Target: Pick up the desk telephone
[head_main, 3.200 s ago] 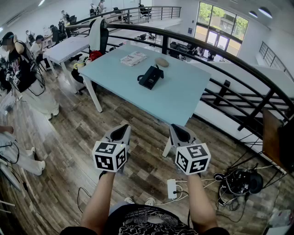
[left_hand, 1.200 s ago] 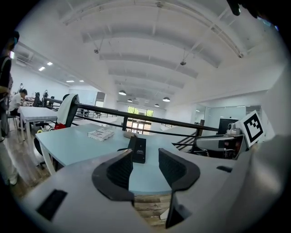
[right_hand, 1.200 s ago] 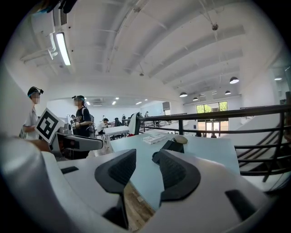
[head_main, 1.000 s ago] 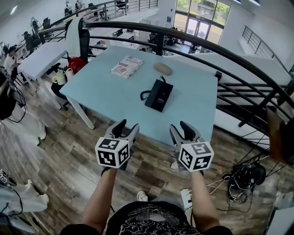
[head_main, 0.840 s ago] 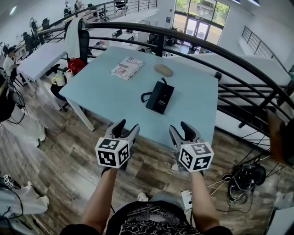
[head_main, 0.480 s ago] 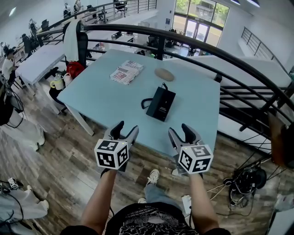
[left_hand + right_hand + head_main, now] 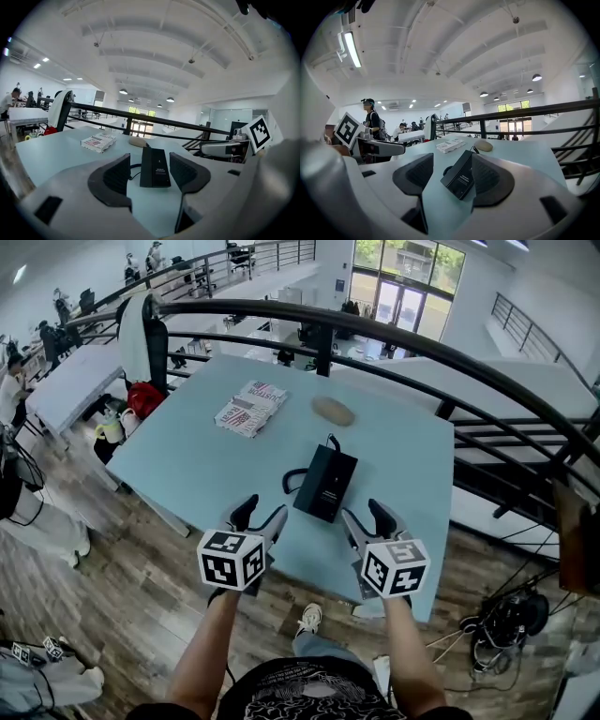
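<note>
The black desk telephone [image 7: 325, 483] lies flat on the pale blue table [image 7: 206, 465], its coiled cord at its left side. It shows ahead between the jaws in the left gripper view [image 7: 155, 167] and in the right gripper view [image 7: 461, 178]. My left gripper [image 7: 256, 516] hovers over the table's near edge, just left of the phone's near end, open and empty. My right gripper [image 7: 366, 516] hangs level with it, just right of the phone, its jaws still opening with nothing between them. Neither touches the phone.
A printed booklet [image 7: 249, 408] and a tan oval object [image 7: 333, 411] lie farther back on the table. A curved black railing [image 7: 394, 334] runs behind and to the right. People sit at white desks far left [image 7: 14, 381]. Cables and headphones [image 7: 502, 620] lie on the wooden floor.
Both grippers have moved forward from over the floor to the table's near edge, either side of the phone. Their jaws have spread wider.
</note>
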A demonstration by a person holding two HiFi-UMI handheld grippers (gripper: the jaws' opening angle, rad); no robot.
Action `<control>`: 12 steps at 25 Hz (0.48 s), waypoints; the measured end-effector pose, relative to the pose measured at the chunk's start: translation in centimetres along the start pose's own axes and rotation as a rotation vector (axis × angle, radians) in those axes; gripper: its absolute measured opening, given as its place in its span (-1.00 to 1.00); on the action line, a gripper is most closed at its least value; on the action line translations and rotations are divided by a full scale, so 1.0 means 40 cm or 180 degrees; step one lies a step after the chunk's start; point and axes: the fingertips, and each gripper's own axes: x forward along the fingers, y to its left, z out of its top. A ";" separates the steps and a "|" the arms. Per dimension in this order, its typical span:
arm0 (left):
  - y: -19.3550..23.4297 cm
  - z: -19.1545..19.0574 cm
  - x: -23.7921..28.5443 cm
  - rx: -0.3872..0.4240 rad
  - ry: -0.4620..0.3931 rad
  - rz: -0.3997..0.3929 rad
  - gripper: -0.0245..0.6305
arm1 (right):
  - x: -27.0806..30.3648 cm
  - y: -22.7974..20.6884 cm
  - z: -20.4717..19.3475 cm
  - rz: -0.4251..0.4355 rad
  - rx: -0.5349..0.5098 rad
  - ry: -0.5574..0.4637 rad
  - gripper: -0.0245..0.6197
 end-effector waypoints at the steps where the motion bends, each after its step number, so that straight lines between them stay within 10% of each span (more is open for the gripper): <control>1: 0.007 0.010 0.022 -0.0002 0.0003 -0.0001 -0.18 | 0.018 -0.013 0.005 -0.0001 0.0004 0.0011 -0.19; 12: 0.064 0.083 0.249 0.0028 0.0093 -0.0063 -0.18 | 0.192 -0.162 0.039 -0.0039 0.0131 0.0090 -0.16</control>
